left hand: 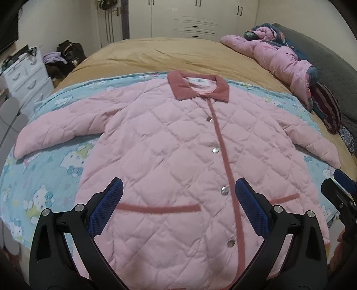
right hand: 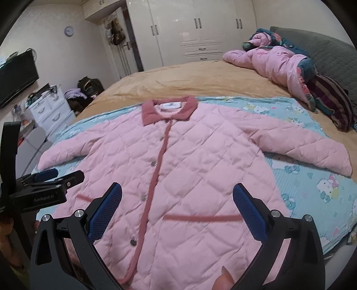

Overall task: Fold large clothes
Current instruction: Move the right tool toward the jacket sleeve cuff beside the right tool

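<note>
A pink quilted jacket with a darker pink collar lies flat and buttoned, front up, on a blue cartoon-print sheet. Both sleeves are spread out to the sides. My left gripper hovers open above the lower front, near the left pocket trim. My right gripper is also open above the hem area, with nothing between its fingers. In the right wrist view the left gripper shows at the left edge. A fingertip shows at the bottom of that view.
The sheet covers part of a tan bedspread. A pile of pink and patterned clothes lies at the far right by a grey headboard. A white drawer unit, bags and a wardrobe stand beyond the bed.
</note>
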Demonstrator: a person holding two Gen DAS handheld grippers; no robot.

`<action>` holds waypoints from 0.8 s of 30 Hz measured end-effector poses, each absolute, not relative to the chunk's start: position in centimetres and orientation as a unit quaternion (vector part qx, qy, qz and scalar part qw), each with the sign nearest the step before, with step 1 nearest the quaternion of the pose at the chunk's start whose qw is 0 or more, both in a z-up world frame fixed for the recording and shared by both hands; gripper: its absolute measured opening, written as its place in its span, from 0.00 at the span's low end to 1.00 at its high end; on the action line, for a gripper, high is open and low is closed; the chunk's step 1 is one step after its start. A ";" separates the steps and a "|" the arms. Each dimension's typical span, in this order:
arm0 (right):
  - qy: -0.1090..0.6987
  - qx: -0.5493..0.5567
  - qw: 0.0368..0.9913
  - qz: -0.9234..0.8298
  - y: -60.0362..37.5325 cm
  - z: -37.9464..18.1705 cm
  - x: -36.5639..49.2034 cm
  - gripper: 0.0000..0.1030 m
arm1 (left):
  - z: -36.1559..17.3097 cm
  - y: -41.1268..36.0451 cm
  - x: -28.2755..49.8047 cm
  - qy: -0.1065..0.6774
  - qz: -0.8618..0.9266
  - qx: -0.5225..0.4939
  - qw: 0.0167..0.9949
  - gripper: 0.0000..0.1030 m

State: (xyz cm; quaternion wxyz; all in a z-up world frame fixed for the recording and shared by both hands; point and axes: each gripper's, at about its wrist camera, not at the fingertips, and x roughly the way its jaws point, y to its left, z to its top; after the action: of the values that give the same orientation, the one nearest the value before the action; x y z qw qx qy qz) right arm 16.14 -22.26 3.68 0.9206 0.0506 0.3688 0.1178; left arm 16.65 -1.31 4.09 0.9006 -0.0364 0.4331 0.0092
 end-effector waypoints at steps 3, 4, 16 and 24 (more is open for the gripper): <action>0.358 0.058 0.926 0.100 -23.1 4.3 17.4 0.96 | 4.3 -1.9 18.3 0.429 -0.008 -0.032 0.903 0.91; 0.357 0.060 0.927 0.095 -23.3 4.4 17.9 0.96 | 4.2 -2.1 18.8 0.429 -0.013 -0.030 0.903 0.91; 0.361 0.100 0.927 -0.002 -29.1 3.7 24.1 0.96 | 3.1 -4.6 26.3 0.428 -0.076 -0.025 0.900 0.91; 0.370 0.145 0.916 -0.061 -34.0 1.8 27.3 0.96 | 1.8 -5.7 30.7 0.437 -0.074 -0.002 0.896 0.91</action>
State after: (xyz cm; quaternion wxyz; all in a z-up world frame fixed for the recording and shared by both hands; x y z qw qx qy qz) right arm 27.31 -34.03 1.78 0.9157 0.1445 0.3700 -0.0613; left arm 30.71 -5.67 1.81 0.8962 -0.0019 0.4374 -0.0740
